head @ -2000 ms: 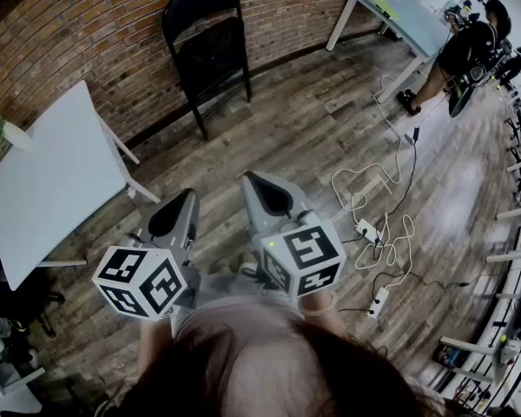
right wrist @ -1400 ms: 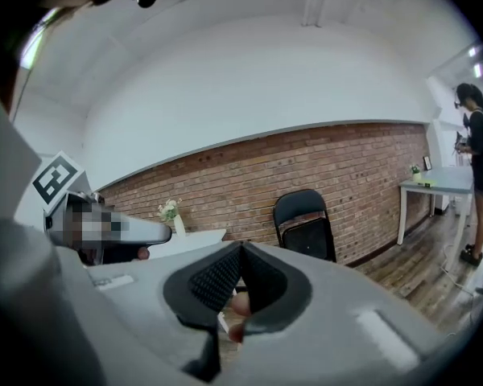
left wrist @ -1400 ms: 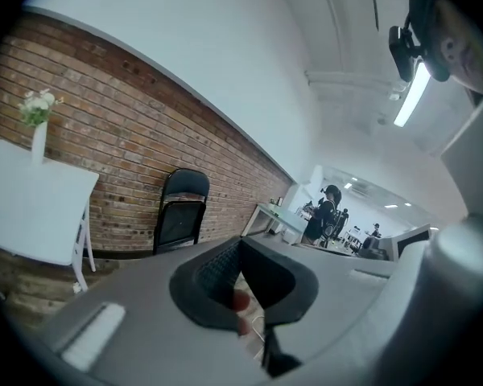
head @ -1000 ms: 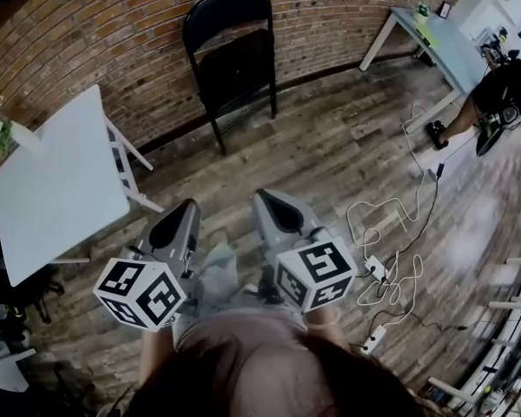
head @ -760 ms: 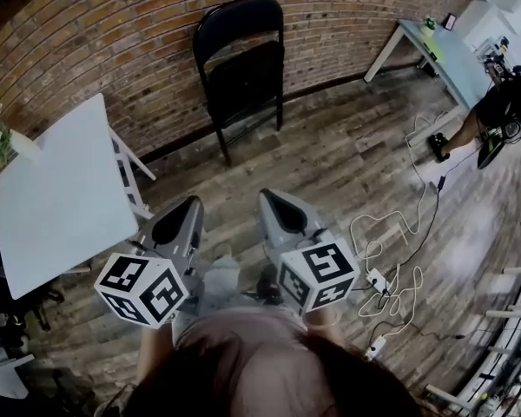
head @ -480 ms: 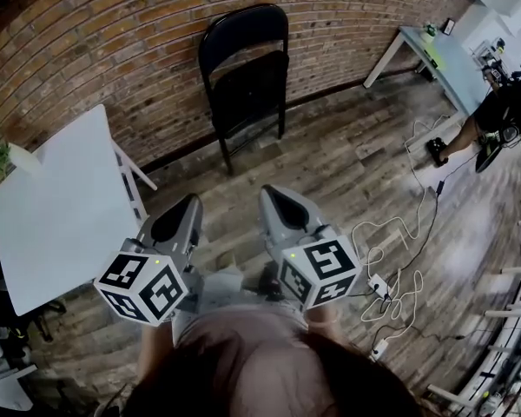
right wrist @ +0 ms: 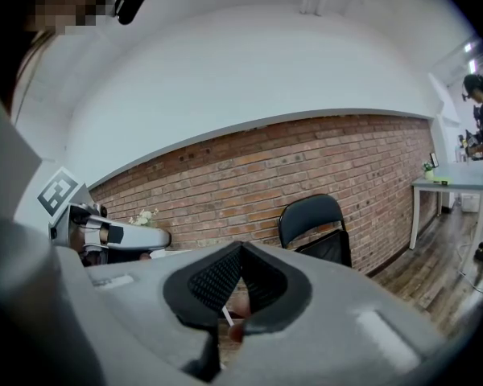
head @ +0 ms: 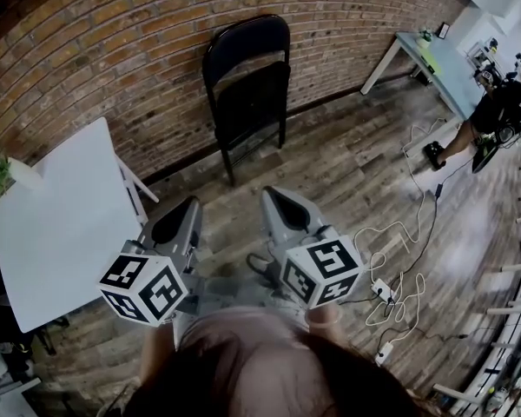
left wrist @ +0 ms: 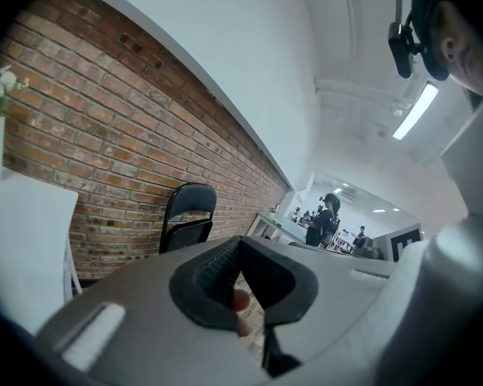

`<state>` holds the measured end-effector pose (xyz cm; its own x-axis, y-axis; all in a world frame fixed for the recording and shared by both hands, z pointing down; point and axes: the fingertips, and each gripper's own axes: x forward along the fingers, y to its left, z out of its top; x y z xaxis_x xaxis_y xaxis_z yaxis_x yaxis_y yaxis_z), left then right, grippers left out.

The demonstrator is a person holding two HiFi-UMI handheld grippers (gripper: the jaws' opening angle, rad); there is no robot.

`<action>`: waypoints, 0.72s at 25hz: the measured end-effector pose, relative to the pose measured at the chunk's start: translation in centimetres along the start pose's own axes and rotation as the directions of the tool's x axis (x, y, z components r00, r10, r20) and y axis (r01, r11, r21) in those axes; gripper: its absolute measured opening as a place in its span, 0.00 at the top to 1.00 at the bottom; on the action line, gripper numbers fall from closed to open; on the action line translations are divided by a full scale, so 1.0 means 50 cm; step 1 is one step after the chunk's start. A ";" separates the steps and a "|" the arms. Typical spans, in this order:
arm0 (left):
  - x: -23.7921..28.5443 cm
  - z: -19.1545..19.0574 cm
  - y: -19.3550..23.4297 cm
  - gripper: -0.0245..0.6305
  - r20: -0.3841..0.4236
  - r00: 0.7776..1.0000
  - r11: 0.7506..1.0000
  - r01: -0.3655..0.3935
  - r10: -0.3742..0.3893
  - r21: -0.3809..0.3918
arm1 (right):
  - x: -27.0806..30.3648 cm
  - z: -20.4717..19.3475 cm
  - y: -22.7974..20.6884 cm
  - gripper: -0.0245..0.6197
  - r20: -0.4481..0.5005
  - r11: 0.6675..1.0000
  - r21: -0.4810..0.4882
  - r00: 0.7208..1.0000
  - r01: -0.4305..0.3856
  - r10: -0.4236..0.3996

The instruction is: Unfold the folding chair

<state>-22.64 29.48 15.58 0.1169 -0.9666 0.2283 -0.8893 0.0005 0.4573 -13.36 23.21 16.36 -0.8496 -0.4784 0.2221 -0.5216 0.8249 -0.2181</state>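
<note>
Black folding chair — against brick wall.

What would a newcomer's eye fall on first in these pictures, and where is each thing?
First, the black metal folding chair, standing folded against the red brick wall at top centre. Then the grey left tongs and grey right tongs, both shut and empty, side by side in the foreground. A white square table stands at the left.
</note>
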 end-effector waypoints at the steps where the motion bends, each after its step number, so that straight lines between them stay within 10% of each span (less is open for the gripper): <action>1: 0.001 0.002 0.002 0.97 -0.001 1.000 1.000 0.003 -0.003 0.003 | 0.003 0.001 0.000 0.96 0.002 1.000 0.002 1.000 0.001 -0.001; 18: 0.116 0.041 0.072 0.97 -0.041 0.999 1.000 -0.016 0.016 -0.006 | 0.112 0.022 -0.085 0.96 -0.018 0.999 0.044 1.000 0.008 -0.007</action>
<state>-26.05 23.34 16.80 0.1204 -0.9552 0.2703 -0.8883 0.0179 0.4589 -15.98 16.71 17.47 -0.8443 -0.4789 0.2403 -0.5312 0.8071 -0.2578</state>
